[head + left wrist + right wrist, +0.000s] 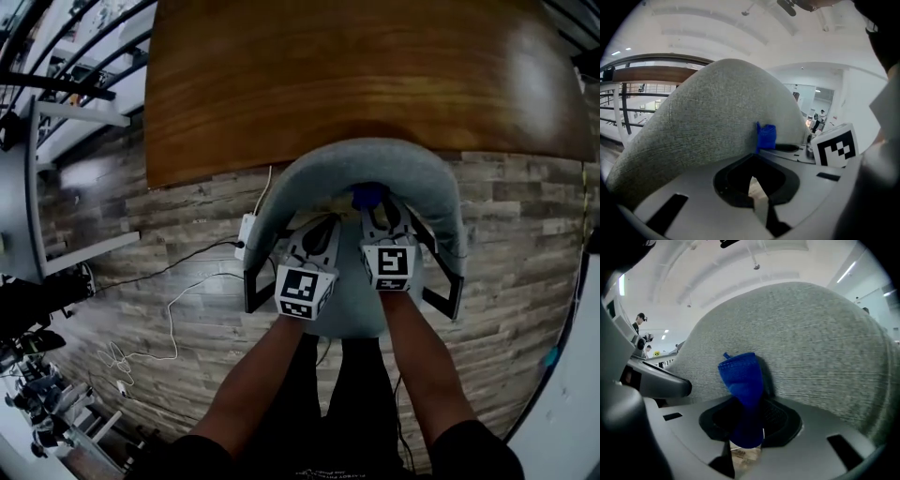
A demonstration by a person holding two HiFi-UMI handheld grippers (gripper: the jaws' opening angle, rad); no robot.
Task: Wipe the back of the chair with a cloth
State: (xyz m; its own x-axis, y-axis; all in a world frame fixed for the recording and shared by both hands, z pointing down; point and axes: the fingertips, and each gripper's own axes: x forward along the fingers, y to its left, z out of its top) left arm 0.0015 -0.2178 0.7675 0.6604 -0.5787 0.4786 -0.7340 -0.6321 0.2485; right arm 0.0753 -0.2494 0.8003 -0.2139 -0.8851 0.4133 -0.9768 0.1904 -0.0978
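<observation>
Chair back: grey woven fabric, coarse weave, matt. Cloth: blue, soft, fine-ribbed textile. Bench: brown wood, glossy. Floor: grey-brown planks, matt. Right tongs shell: smooth matt grey plastic.

Side by side, pointing toward 12 o'clock: left hand-held gripper closed, empty; right hand-held gripper clamped on blue cloth.

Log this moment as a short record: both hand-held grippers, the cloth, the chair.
left hand-held gripper: jaws together, nothing between them, facing the grey backrest
right hand-held gripper: shut on the blue cloth
blue cloth: free end sticks up against the grey backrest
chair: stands at a wooden table
</observation>
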